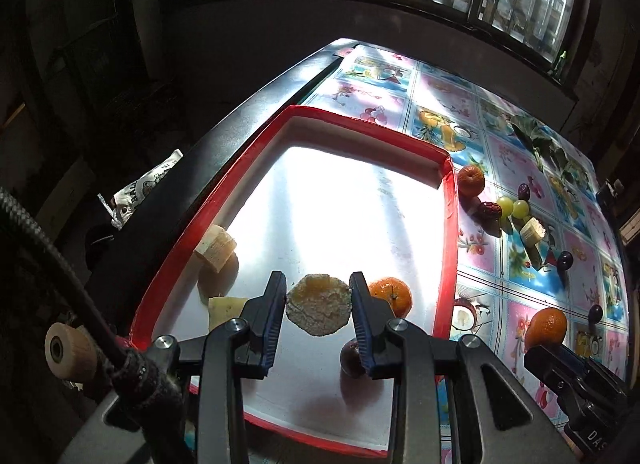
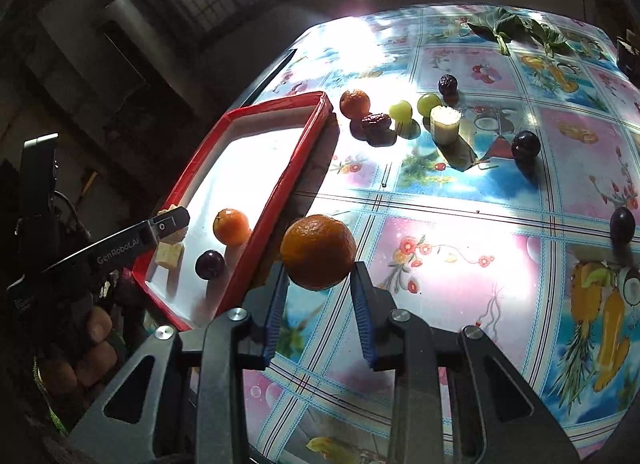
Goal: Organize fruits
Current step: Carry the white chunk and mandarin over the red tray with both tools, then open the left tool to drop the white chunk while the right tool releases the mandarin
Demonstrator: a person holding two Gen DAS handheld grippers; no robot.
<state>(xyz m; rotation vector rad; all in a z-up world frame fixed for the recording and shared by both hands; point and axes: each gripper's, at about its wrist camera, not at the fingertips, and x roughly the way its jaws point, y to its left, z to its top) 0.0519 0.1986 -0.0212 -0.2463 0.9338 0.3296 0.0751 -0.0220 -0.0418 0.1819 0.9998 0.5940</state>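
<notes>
My left gripper point(image 1: 318, 280) is shut on a round yellowish fruit slice point(image 1: 319, 306) with a grainy rim, held over the near end of the red-rimmed white tray point(image 1: 450, 223). In the tray lie a banana piece point(image 1: 216, 248), a pale yellow chunk point(image 1: 224, 308), a small orange point(image 1: 391, 296) and a dark grape point(image 1: 351, 358). My right gripper point(image 2: 320, 278) is shut on an orange point(image 2: 318, 252), above the tablecloth just right of the tray's rim point(image 2: 280, 187). The left gripper point(image 2: 172, 223) shows over the tray in the right wrist view.
On the fruit-patterned tablecloth point(image 2: 460, 264) beyond the tray lie a mandarin point(image 2: 355, 103), a red date point(image 2: 376, 120), two green grapes point(image 2: 401, 109), a banana piece point(image 2: 444, 124), a dark date point(image 2: 447, 83) and two dark grapes point(image 2: 526, 145). Green leaves point(image 2: 516, 27) lie at the far edge.
</notes>
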